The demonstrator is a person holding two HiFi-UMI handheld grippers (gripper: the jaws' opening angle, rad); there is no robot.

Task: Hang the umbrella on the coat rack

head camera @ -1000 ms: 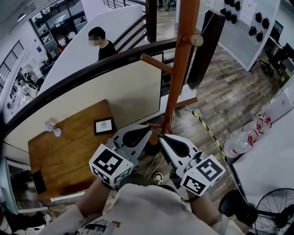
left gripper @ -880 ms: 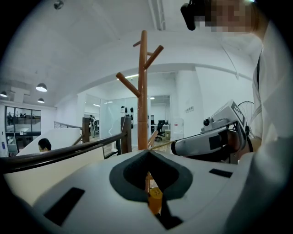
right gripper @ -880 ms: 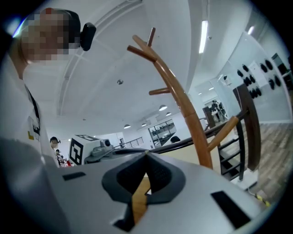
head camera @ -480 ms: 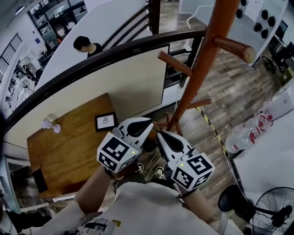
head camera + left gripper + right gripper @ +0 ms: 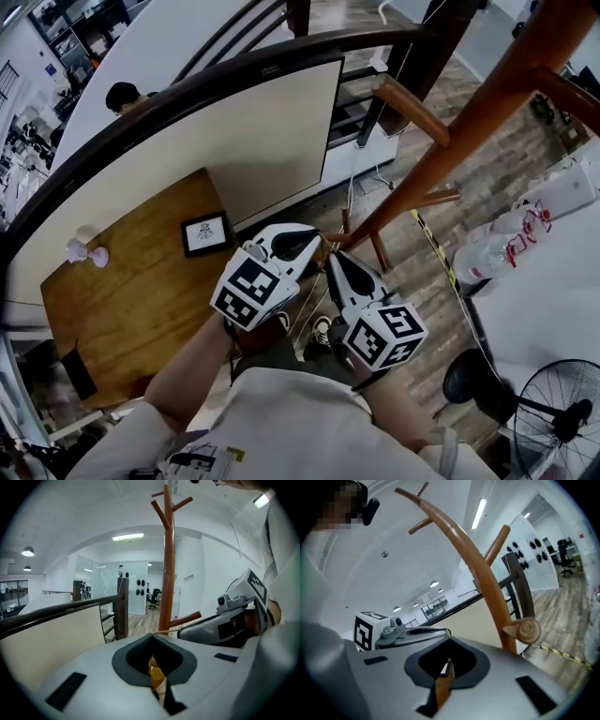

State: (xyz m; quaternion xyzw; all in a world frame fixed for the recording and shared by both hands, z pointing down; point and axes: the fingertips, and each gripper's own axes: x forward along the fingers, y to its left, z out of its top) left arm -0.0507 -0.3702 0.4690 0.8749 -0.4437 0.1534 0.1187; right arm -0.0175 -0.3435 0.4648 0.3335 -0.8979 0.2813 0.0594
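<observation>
Person is closing in on the coat rack [image 5: 487, 103] with a cord pinched in both tools; nothing is hanging yet.

In the head view the rack's pole is swinging from mid-frame to the upper right over the last second; left gripper [image 5: 305, 246] and right gripper [image 5: 339, 267] are staying tip to tip near its base, so the approach is still running; each pair of jaws is clamping down on a thin tan cord [image 5: 166, 631] stretching between them (probably the umbrella's loop); the umbrella body is not showing in any view, likely hanging below; the nearest peg [image 5: 412, 98] is sitting bare.
</observation>
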